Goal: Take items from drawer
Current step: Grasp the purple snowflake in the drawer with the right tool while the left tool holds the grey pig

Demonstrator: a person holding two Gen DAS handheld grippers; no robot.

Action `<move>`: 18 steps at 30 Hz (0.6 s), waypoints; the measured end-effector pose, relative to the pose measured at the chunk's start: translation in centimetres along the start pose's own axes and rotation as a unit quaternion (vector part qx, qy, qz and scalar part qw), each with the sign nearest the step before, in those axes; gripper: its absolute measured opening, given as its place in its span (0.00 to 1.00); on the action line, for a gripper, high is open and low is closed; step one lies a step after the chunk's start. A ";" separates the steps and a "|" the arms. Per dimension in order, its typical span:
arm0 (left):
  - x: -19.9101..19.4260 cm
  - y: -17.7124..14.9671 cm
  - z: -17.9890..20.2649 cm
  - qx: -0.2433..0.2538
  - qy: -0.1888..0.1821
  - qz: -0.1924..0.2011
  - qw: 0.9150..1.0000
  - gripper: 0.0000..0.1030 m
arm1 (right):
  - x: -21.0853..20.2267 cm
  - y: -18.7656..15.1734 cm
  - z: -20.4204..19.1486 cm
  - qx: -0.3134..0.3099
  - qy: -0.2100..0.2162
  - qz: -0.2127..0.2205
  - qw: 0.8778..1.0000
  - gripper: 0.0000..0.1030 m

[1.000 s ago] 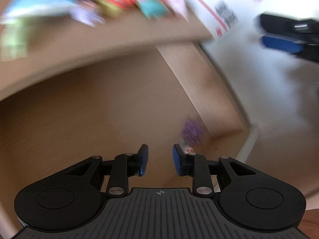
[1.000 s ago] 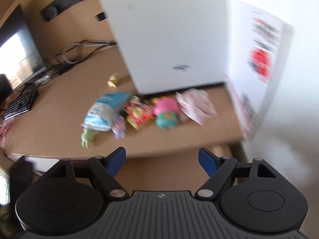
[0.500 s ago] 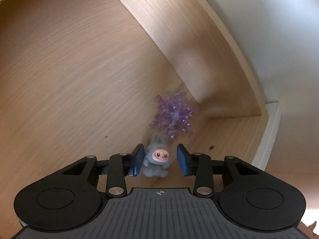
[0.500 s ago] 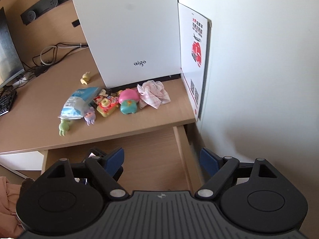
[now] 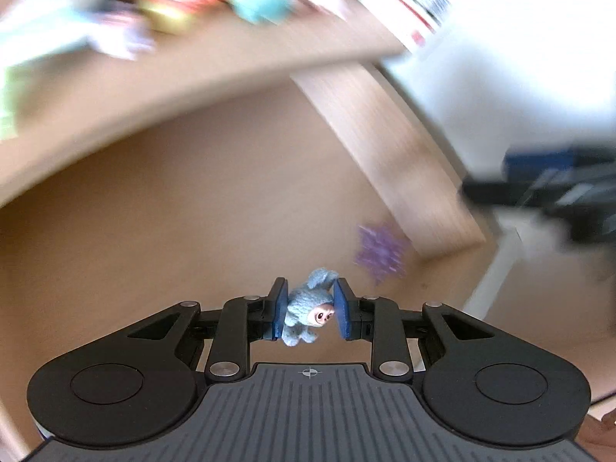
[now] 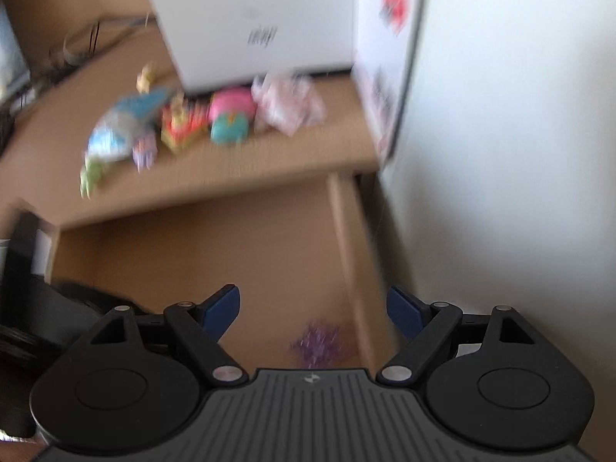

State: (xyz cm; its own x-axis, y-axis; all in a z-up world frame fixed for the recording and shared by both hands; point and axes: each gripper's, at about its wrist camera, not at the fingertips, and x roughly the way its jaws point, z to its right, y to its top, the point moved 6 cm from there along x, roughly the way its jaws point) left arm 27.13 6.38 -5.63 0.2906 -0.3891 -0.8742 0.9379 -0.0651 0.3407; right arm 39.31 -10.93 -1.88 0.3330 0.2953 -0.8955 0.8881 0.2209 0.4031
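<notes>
My left gripper [image 5: 310, 290] holds a small blue plush animal [image 5: 308, 312] with a pink snout. Its jaws are closing and the blue pads press on the toy's sides, above the floor of the open wooden drawer [image 5: 173, 211]. A purple spiky ornament [image 5: 379, 252] lies in the drawer's near right corner. My right gripper [image 6: 312, 292] stands open and empty above that ornament [image 6: 317, 340], over the drawer [image 6: 231, 250]. It shows as a dark blur [image 5: 558, 188] at the right of the left wrist view.
On the desk top [image 6: 269, 161] behind the drawer lie several small toys [image 6: 227, 123] and packets, in front of a white box [image 6: 261, 19]. A white wall [image 6: 519, 154] runs along the drawer's right side. The left gripper's dark body [image 6: 57, 315] is at the drawer's left.
The left gripper closed on the blue plush animal and lifted it off the drawer floor, pulling back. The right gripper sank toward the drawer, and the purple ornament came into its view.
</notes>
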 end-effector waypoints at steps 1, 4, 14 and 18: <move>-0.9 -0.2 -0.7 -0.010 0.009 0.012 1.000 0.28 | 1.0 -0.3 -0.4 -0.005 0.006 -0.016 1.000 0.82; -3.3 -0.8 -2.6 -0.034 0.025 0.042 0.998 0.28 | 4.1 -0.9 -2.1 -0.015 0.030 -0.067 0.997 0.70; -9.5 -3.4 -7.7 -0.151 -0.013 0.125 0.980 0.28 | 13.2 -3.3 -6.1 -0.184 -0.048 -0.277 0.942 0.33; -9.9 -4.8 -8.6 -0.187 -0.017 0.139 0.972 0.28 | 15.7 -5.0 -6.4 -0.285 -0.117 -0.313 0.899 0.33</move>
State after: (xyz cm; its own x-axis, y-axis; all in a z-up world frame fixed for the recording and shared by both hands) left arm 21.37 18.46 -1.58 0.5418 -0.3736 -0.7529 0.8293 0.3832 0.4066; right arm 38.10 -1.44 -16.79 -0.0583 -0.2404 -0.9689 0.6409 0.7351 -0.2209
